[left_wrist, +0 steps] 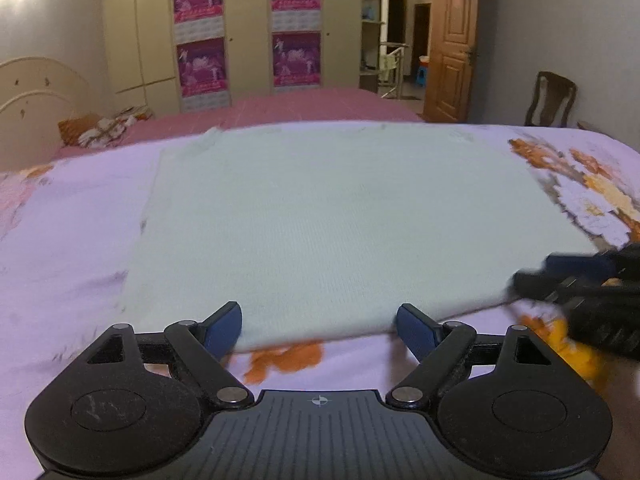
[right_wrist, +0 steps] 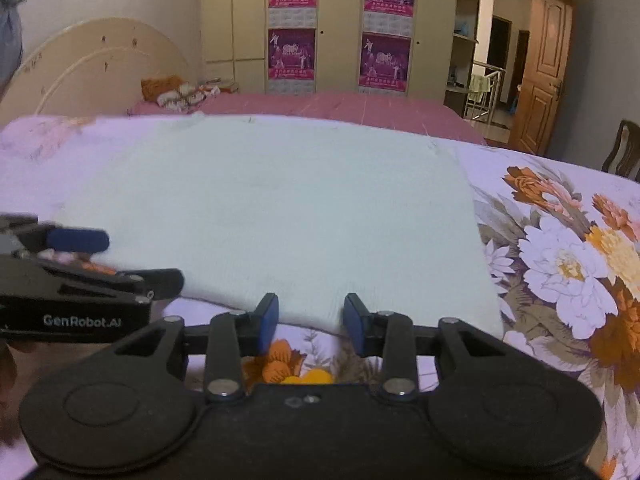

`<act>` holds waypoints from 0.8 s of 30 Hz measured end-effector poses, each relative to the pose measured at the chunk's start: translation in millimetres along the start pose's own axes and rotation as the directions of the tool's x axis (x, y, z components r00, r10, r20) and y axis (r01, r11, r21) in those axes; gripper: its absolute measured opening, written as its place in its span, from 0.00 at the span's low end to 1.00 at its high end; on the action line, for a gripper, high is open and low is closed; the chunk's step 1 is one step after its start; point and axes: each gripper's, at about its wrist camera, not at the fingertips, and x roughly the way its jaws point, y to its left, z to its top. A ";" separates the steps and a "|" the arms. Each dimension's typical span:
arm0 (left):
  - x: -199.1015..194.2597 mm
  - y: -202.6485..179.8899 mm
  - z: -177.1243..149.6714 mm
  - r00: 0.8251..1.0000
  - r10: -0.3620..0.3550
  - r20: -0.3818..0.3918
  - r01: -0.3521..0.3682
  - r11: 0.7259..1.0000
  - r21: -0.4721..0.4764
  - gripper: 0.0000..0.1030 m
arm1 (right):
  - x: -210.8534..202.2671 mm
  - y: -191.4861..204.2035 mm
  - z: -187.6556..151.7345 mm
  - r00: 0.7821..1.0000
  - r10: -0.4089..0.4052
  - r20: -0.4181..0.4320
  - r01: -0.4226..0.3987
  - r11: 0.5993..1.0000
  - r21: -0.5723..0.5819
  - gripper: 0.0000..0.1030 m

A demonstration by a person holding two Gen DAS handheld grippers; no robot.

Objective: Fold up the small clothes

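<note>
A pale green garment [left_wrist: 340, 224] is spread flat on the floral bedsheet [left_wrist: 60, 220]. The left gripper [left_wrist: 319, 326] is held wide open at the garment's near hem, at 6 o'clock, nothing gripped. The right gripper [right_wrist: 310, 318] is likewise parted at the hem, empty. A wardrobe [right_wrist: 340, 20] is seen at 12 o'clock.
</note>
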 end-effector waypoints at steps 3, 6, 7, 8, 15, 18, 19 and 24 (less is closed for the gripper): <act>-1.3 -0.9 -5.0 1.000 0.012 0.008 -0.012 0.999 0.044 0.82 | 6.3 -8.7 -4.6 0.999 -0.022 -0.042 0.023 1.000 0.020 0.34; -0.4 -1.3 -3.0 1.000 0.012 0.004 -0.012 0.999 0.043 0.82 | 4.3 -9.9 -3.4 0.999 -0.015 -0.043 0.016 1.000 0.014 0.34; -0.5 -0.6 -2.7 1.000 0.010 0.004 -0.010 0.999 0.039 0.82 | 1.5 -10.5 -1.9 0.999 -0.015 -0.034 0.015 1.000 0.019 0.33; -0.5 -0.3 -3.1 1.000 0.010 0.005 -0.010 0.999 0.039 0.82 | -1.6 -12.2 -0.9 1.000 -0.019 -0.019 0.019 0.999 0.029 0.34; -6.9 7.5 -3.9 1.000 0.000 0.018 0.000 1.000 0.005 0.82 | 4.3 -29.8 -4.3 0.999 -0.015 -0.052 0.019 0.997 0.068 0.33; -9.8 19.4 -9.0 0.999 0.022 0.028 -0.021 0.998 -0.053 0.82 | -3.9 -37.2 -0.1 0.999 -0.034 -0.020 0.036 0.994 0.104 0.30; -8.8 23.4 -11.5 0.999 0.021 0.024 -0.020 0.998 -0.064 0.82 | -5.5 -41.5 -0.2 0.999 -0.050 -0.008 0.051 0.992 0.119 0.30; -10.3 30.8 -16.8 0.999 0.034 0.030 -0.032 0.996 -0.083 0.82 | 0.3 -62.7 -7.4 0.996 -0.073 -0.048 0.080 0.982 0.173 0.26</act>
